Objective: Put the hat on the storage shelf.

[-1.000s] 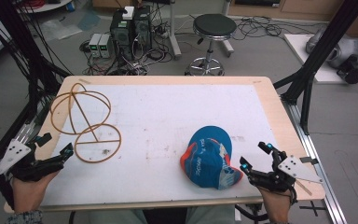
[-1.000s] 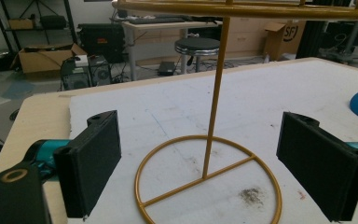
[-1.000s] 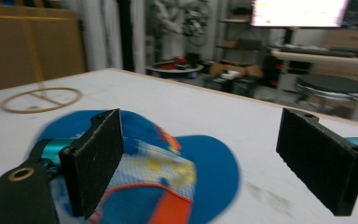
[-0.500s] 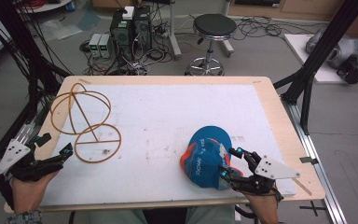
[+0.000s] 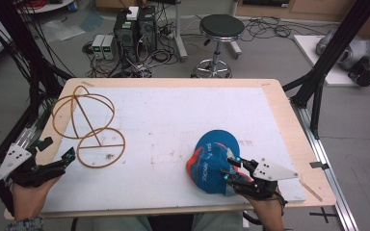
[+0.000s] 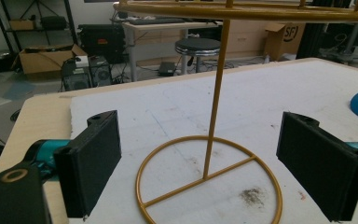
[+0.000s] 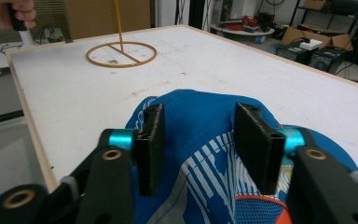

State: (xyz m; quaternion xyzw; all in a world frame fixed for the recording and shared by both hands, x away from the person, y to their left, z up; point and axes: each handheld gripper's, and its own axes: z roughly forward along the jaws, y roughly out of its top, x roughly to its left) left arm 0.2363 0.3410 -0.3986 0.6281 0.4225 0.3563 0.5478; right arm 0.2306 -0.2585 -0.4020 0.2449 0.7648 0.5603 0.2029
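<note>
Table (image 5: 279,103) first — a light wood top with a scuffed white sheet over most of it, sitting in a lab with computer towers and a black stool (image 5: 221,26) behind it. On the far-left part of the sheet stands a yellow wire hat stand (image 5: 87,126), ring base flat on the sheet with a thin post going up to a rounded wire cage. Near the front edge, right of middle, lies a blue cap (image 5: 212,161) with white striped print and an orange patch; there's white lettering on its side but it's too small to read. The right gripper (image 5: 230,169) is over the near side of the cap, and its jaws have just been closing — in the right gripper view the cap's fabric (image 7: 200,135) bulges up between the two black pads (image 7: 151,144), though I can't tell if they're pressing on it. The left gripper (image 5: 60,161) rests at the front-left edge, just short of the stand's base, jaws spread wide with nothing in them. A cardboard box (image 6: 286,35) in the background reads "SF".
</note>
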